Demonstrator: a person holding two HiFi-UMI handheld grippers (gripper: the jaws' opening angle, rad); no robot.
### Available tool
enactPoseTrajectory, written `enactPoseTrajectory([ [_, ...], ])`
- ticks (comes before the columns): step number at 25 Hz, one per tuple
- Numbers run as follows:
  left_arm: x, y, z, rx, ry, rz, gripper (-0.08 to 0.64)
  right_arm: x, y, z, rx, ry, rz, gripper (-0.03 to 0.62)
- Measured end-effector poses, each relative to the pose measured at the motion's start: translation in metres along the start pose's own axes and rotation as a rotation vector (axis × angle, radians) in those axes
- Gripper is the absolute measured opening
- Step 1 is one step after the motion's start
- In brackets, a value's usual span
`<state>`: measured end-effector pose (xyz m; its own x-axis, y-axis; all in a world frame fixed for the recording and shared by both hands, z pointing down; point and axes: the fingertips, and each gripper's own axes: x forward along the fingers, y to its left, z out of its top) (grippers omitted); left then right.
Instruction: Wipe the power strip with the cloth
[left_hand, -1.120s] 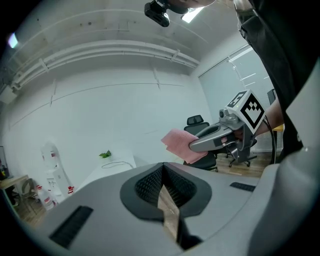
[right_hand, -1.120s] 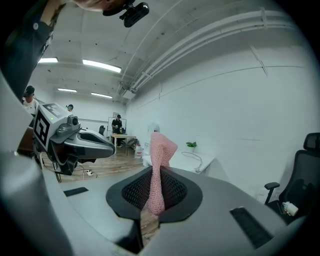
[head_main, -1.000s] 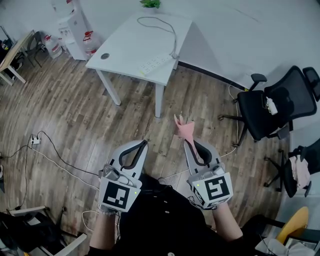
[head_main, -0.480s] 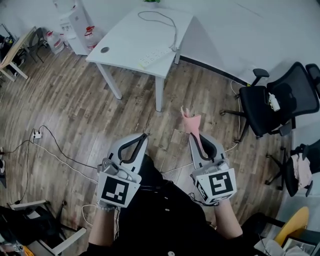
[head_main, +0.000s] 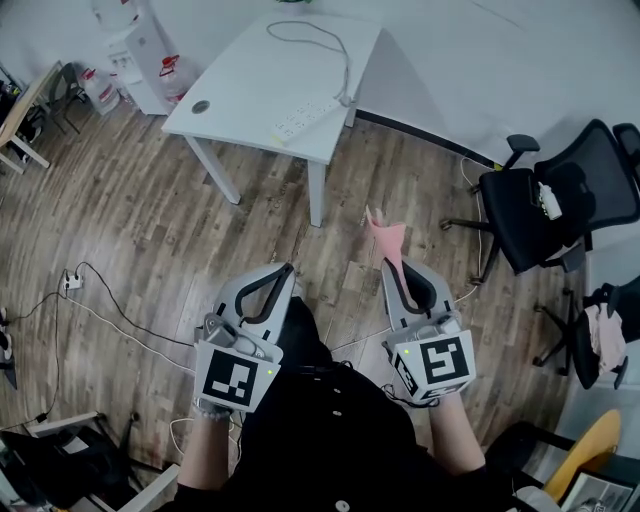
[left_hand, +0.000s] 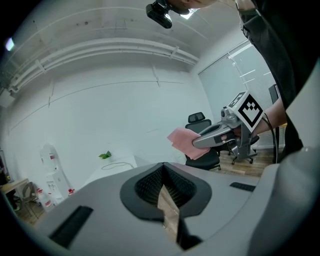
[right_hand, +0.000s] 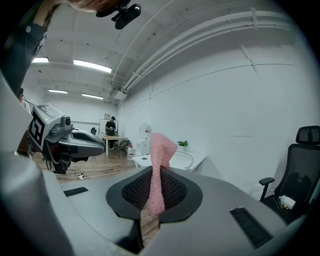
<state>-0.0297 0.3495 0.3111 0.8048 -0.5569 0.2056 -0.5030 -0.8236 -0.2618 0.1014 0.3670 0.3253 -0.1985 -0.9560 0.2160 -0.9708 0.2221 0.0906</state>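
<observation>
While the right gripper (head_main: 392, 264) pinches the one pink cloth (head_main: 385, 236) upright between its jaws, I see the single power strip (head_main: 308, 117) lying on the white table (head_main: 240, 90), well apart from both grippers. My left gripper (head_main: 288, 270) is pressed together on nothing. Since a second ago the cloth has drifted slightly right, and the strip has barely shifted in my view.

Bare wood floor (head_main: 250, 230) runs open toward the surface (head_main: 250, 90) at 12 o'clock, whose near edge carries the power strip (head_main: 305, 118). A black office chair (head_main: 535, 205) stands at 2 o'clock; a floor cable (head_main: 105, 287) trails at 9 o'clock.
</observation>
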Motion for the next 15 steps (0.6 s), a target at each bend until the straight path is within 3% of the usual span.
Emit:
enactPoseTrajectory([
  [15,0.105,0.120,0.002,-0.001,-0.028,-0.067,0.014,0.135,-0.047,0.037,-0.019,0.037,-0.035,0.054],
])
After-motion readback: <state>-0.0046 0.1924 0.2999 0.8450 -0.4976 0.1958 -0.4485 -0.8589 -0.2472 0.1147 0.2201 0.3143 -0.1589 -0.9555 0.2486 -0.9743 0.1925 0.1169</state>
